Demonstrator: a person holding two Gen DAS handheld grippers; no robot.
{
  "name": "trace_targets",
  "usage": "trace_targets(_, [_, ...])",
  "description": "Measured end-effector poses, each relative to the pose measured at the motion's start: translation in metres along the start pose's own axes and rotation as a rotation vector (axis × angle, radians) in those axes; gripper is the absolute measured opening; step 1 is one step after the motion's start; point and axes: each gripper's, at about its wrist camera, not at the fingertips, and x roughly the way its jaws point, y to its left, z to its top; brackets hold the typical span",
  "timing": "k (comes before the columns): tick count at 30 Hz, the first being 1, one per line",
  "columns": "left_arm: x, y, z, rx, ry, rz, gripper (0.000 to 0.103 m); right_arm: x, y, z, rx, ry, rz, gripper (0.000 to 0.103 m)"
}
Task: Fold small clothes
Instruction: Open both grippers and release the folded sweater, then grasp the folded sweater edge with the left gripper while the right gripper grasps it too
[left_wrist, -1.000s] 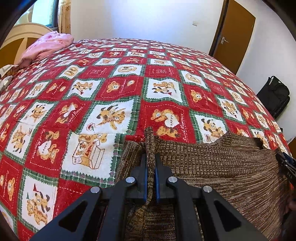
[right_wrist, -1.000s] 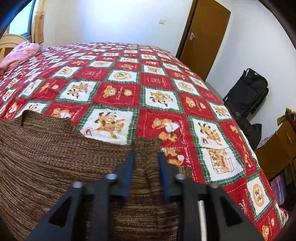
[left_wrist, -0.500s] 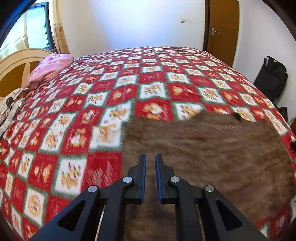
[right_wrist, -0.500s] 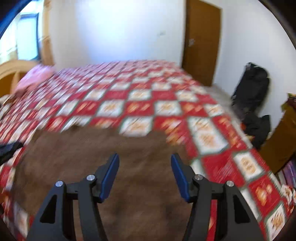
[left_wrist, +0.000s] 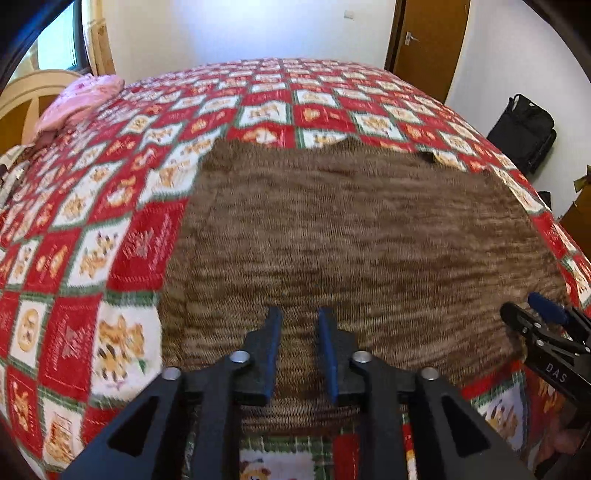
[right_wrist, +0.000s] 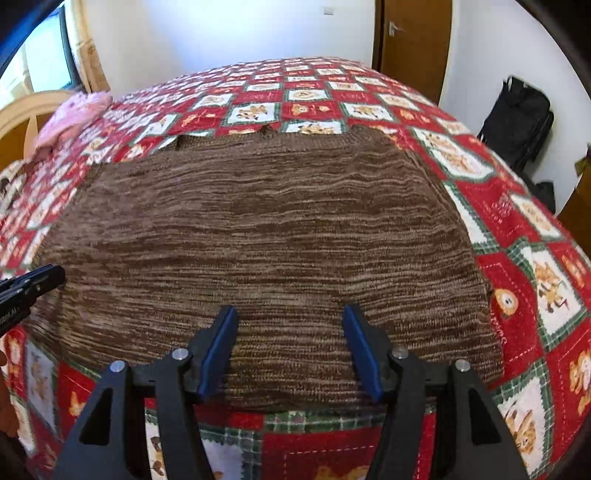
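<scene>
A brown knitted garment (left_wrist: 351, 243) lies spread flat on the red Christmas-patterned bedspread (left_wrist: 92, 229); it also fills the middle of the right wrist view (right_wrist: 266, 240). My left gripper (left_wrist: 298, 354) hovers over the garment's near edge, its jaws a little apart and empty. My right gripper (right_wrist: 291, 347) hovers over the near edge too, wide open and empty. Each gripper shows in the other's view: the right one at the right edge (left_wrist: 543, 332), the left one at the left edge (right_wrist: 26, 288).
A pink cloth (left_wrist: 77, 99) lies at the bed's far left by a wooden headboard (left_wrist: 33, 88). A brown door (left_wrist: 428, 44) and a black bag (left_wrist: 524, 129) stand at the right of the bed.
Both grippers have let go of the garment's far edge and pulled back toward its near edge. The garment now lies flat. The right jaws opened wide; the left opened slightly.
</scene>
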Motion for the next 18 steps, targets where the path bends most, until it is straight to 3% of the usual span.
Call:
trace_targets(2, [-0.004, 0.003, -0.003, -0.029, -0.009, -0.027, 0.039, 0.003, 0.005, 0.000, -0.017, -0.006, -0.012, 0.072])
trace_targets(4, [-0.012, 0.005, -0.005, -0.046, -0.026, -0.062, 0.056, 0.004, 0.008, -0.002, -0.025, -0.019, -0.021, 0.073])
trace_targets(9, [-0.035, 0.026, -0.013, -0.119, -0.070, -0.107, 0.058, 0.003, 0.008, -0.006, -0.026, -0.040, -0.022, 0.074])
trace_targets(12, [-0.047, 0.046, -0.018, -0.172, -0.104, -0.058, 0.059, 0.003, 0.009, -0.008, -0.030, -0.055, -0.020, 0.077])
trace_targets(16, [-0.050, 0.050, -0.019, -0.123, -0.125, 0.168, 0.059, 0.003, 0.014, -0.009, -0.043, -0.066, -0.031, 0.080])
trace_targets(18, [-0.051, 0.046, -0.018, -0.099, -0.128, 0.223, 0.059, 0.003, 0.014, -0.009, -0.043, -0.066, -0.029, 0.080])
